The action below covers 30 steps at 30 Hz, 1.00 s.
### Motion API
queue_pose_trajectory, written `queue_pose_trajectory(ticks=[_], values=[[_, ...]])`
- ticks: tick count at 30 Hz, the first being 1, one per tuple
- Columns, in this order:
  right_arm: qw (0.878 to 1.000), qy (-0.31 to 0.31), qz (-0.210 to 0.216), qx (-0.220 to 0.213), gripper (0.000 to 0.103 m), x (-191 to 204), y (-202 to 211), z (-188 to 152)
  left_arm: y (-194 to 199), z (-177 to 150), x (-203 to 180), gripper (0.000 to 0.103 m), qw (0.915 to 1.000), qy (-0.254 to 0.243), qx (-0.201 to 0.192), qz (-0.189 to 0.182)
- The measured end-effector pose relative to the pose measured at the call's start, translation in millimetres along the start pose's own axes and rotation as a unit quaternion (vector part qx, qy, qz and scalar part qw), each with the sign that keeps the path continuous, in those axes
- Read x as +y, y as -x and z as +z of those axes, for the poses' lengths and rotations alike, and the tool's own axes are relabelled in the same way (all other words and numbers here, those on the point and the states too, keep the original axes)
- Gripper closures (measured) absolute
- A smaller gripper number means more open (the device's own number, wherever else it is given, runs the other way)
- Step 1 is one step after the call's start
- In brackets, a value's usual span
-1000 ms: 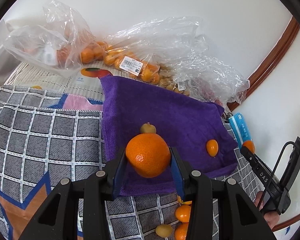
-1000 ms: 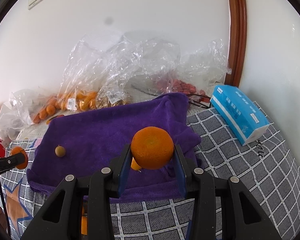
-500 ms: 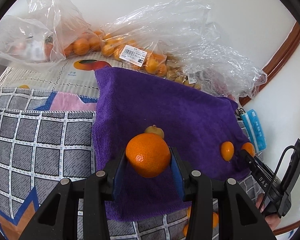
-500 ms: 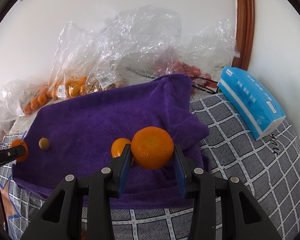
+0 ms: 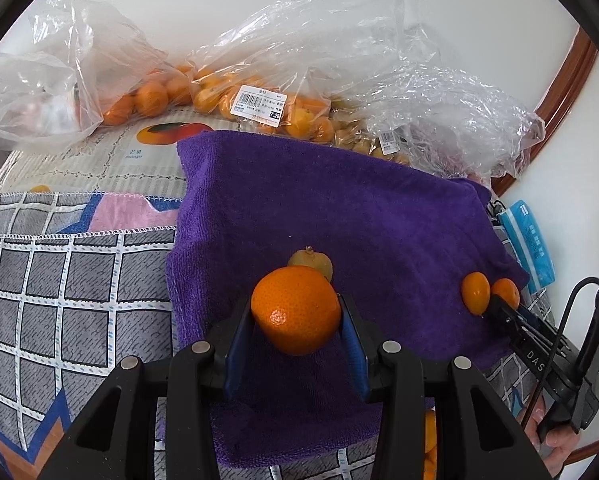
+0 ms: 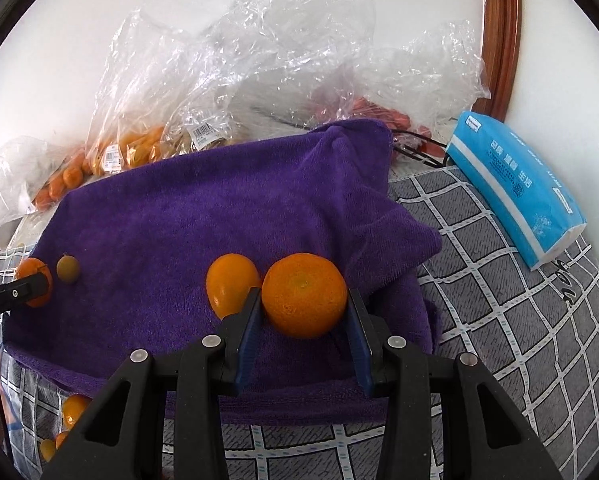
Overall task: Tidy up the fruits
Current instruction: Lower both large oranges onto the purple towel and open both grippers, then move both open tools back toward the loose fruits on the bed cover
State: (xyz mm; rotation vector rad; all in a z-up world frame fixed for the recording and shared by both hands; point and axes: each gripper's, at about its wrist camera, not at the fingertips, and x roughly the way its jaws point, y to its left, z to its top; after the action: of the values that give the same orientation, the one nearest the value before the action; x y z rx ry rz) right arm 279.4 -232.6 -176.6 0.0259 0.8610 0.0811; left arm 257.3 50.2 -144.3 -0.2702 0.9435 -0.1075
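clear plastic bags (image 5: pixel 111 76) of oranges far left against the white wall, one with a barcode price sticker (image 5: pixel 258 105) showing "7.2", the rest too small to read. below, a printed sheet (image 5: pixel 139 148) with a mango picture and the word "mango". grey checked cloth (image 5: pixel 71 280) beside a purple towel (image 5: pixel 339 208). on the towel, a small greenish-brown fruit (image 5: pixel 310 261) just behind the left hand-held gripper (image 5: pixel 295 320), clamped on an orange (image 5: pixel 295 309) above the towel's near part. further right, a kumquat (image 6: pixel 229 285) just beside the right hand-held gripper (image 6: pixel 304 314), clamped on a second orange (image 6: pixel 304 295). far right, a blue tissue pack (image 6: pixel 515 184) with chinese lettering, unreadable, on the checked cloth.
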Motion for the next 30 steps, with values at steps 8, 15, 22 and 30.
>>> queue_pose_trajectory(ticks=[8,15,22,30], values=[[1.000,0.000,-0.006,0.003,0.062,0,1,-1,-3,1,-3,0.063,0.9999,-0.010,0.000,0.005],[0.999,-0.013,0.006,-0.031,0.044,0,29,2,11,-3,-5,0.047,0.9999,-0.004,-0.003,-0.011],[0.998,-0.005,0.011,-0.055,0.037,16,65,-1,42,-13,-5,0.044,0.9997,-0.003,-0.023,-0.011],[0.998,-0.003,0.018,-0.067,0.037,36,89,-21,70,-37,8,0.044,0.9986,-0.012,-0.049,-0.016]])
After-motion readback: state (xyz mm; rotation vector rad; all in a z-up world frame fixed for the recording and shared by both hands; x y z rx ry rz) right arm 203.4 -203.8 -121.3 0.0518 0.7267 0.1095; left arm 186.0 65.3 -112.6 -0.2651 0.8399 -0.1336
